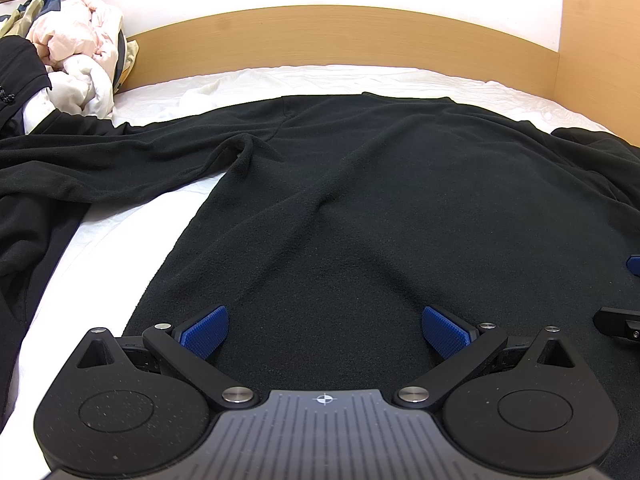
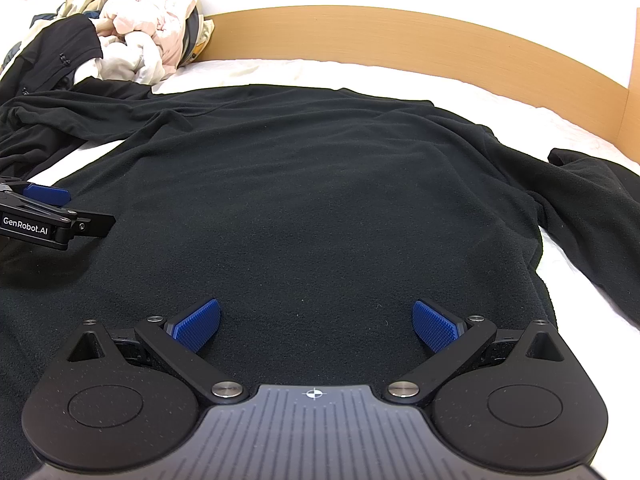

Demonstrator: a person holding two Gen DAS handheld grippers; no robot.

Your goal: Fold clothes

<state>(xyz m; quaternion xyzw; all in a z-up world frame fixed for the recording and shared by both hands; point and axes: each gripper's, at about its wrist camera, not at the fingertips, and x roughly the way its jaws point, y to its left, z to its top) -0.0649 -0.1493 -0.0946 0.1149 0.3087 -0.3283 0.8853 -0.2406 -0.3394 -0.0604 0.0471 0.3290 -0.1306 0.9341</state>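
Observation:
A black fleece top lies spread flat on the white bed, neck end toward the headboard. One sleeve stretches left, the other sleeve lies bunched at the right. My left gripper hovers open over the lower left part of the top, its blue pads wide apart with nothing between them. Over the lower right part, my right gripper is open too. In the right wrist view the left gripper shows at the left edge.
A wooden headboard runs along the far side of the bed. A heap of pink, white and dark clothes sits at the far left corner. Another black garment lies left of the top. White sheet shows between them.

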